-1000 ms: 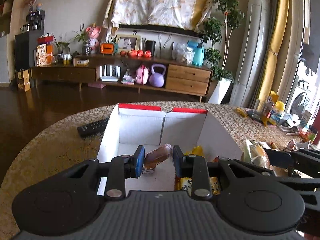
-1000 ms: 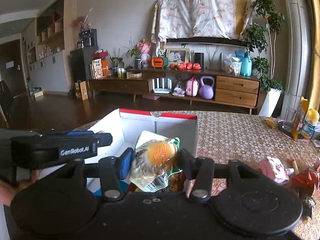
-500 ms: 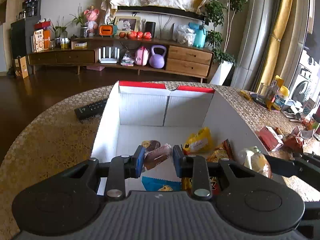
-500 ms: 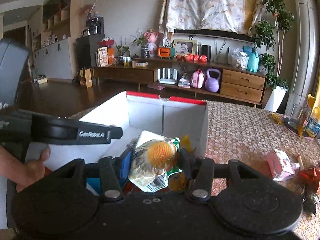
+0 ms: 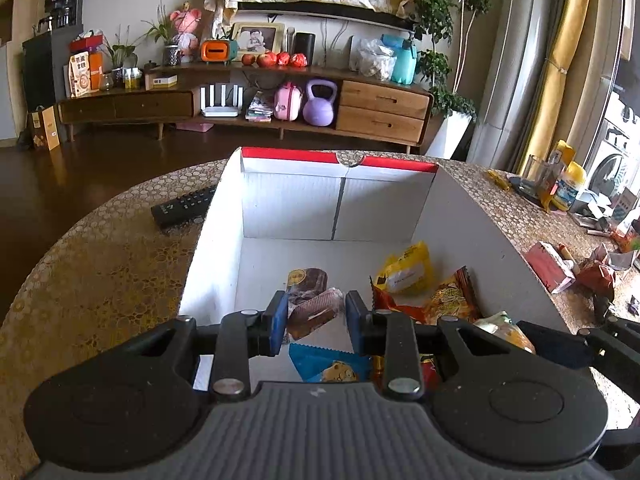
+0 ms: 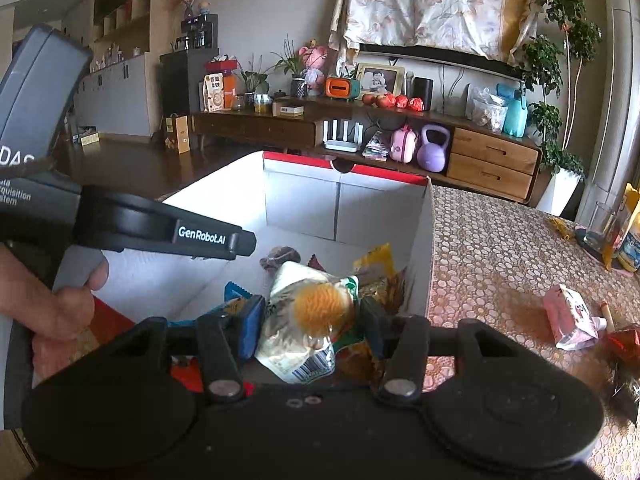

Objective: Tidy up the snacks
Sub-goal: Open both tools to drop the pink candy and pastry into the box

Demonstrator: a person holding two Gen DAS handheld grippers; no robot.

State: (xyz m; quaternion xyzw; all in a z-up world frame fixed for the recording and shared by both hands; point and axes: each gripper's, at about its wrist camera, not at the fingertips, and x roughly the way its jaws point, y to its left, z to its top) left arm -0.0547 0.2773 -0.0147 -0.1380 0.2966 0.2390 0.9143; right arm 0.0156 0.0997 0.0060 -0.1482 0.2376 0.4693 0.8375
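Observation:
A white cardboard box (image 5: 288,204) with a red rim stands open on the table. My left gripper (image 5: 316,320) is shut on a brown wrapped cake (image 5: 316,312) and holds it above the box floor. Below it lie another brown cake (image 5: 306,278), a yellow packet (image 5: 406,270), an orange packet (image 5: 452,296) and a blue packet (image 5: 328,364). My right gripper (image 6: 310,320) hangs over the box's (image 6: 300,200) near right corner. Its jaws are opening, with a clear packet with an orange centre (image 6: 296,344) still between the pads. The left gripper's finger (image 6: 224,242) reaches in from the left, held by a hand (image 6: 52,312).
A black remote (image 5: 184,208) lies on the table left of the box. Right of the box lie a pink packet (image 6: 570,318) and red foil wrappers (image 6: 624,344). A glass (image 6: 600,228) and a bottle stand at the far right edge. A long sideboard lines the back wall.
Both grippers have sunk and tipped down over the box, so more of its floor and snacks show. Each still has its packet between the pads.

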